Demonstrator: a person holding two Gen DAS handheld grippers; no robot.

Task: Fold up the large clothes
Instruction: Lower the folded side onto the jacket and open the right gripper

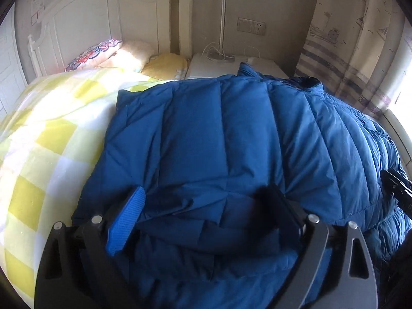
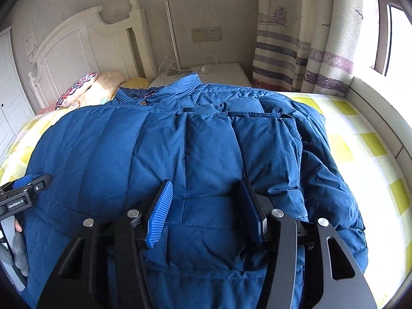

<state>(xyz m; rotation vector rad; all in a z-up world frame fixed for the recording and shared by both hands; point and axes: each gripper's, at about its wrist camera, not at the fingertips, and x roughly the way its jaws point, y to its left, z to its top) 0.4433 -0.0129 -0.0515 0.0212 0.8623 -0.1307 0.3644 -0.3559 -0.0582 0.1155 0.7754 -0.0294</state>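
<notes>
Here, left tongs (image 1: 203, 200) wide over blue jacket (image 1: 219, 128), right tongs (image 2: 206, 206) half-open, gloved hand (image 2: 19, 255) only in right view.

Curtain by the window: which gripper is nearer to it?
Right. The right gripper is over the jacket's curtain-side half; the left gripper is over the half away from the curtain, toward the pillows.

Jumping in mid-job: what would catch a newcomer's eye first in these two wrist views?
The big blue puffer jacket fills both views, spread across the bed's yellow-checked bedspread. The left gripper and right gripper both hover open over its near edge. Behind are a white headboard and pillows.
</notes>
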